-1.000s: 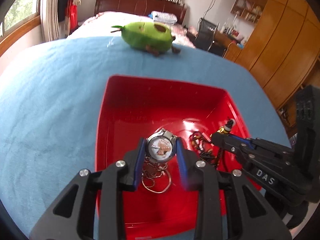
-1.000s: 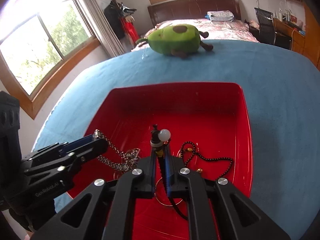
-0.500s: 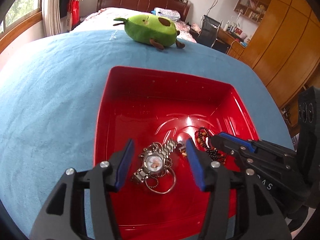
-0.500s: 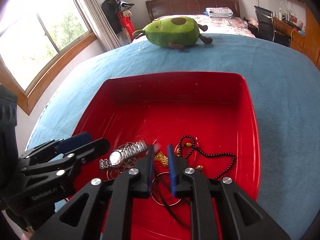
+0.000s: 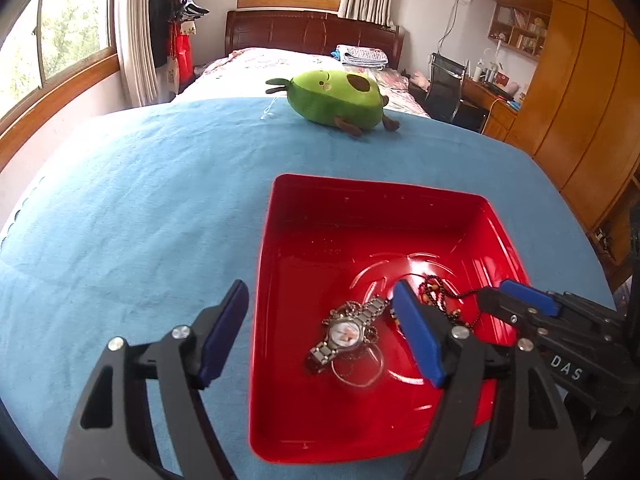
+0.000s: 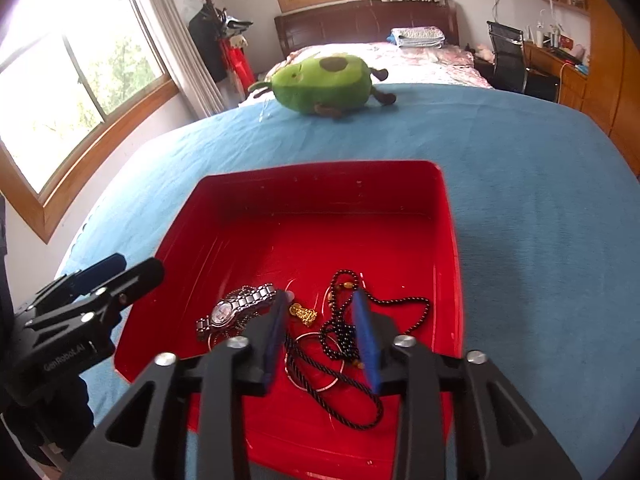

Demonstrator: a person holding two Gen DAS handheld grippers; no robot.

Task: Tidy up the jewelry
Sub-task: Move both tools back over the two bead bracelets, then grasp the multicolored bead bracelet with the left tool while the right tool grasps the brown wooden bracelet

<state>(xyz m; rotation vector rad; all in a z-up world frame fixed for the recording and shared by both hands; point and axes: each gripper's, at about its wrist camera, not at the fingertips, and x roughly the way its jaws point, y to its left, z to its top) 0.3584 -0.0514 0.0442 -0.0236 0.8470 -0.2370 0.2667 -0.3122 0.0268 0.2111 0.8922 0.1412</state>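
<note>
A red tray (image 5: 276, 264) (image 6: 448, 216) sits on the blue cloth. In it lie a silver watch (image 5: 345, 332) (image 6: 234, 309), a metal ring (image 5: 358, 372), a black bead necklace (image 6: 360, 312) (image 5: 434, 292), a gold pendant (image 6: 303, 314) and a dark cord (image 6: 332, 380). My left gripper (image 5: 320, 332) is open wide and empty above the tray's left rim; it also shows in the right wrist view (image 6: 120, 270). My right gripper (image 6: 320, 336) is open and empty above the beads and cord; it also shows in the left wrist view (image 5: 516, 300).
A green avocado plush (image 5: 340, 96) (image 6: 324, 84) lies at the far edge of the blue cloth (image 5: 140, 208). Behind it are a bed, a desk chair and wooden cabinets on the right. Windows are on the left.
My left gripper let go of the watch, opened wide and pulled back up and left. My right gripper let go of the pendant cord, opened and drew back. Both pieces now lie in the tray.
</note>
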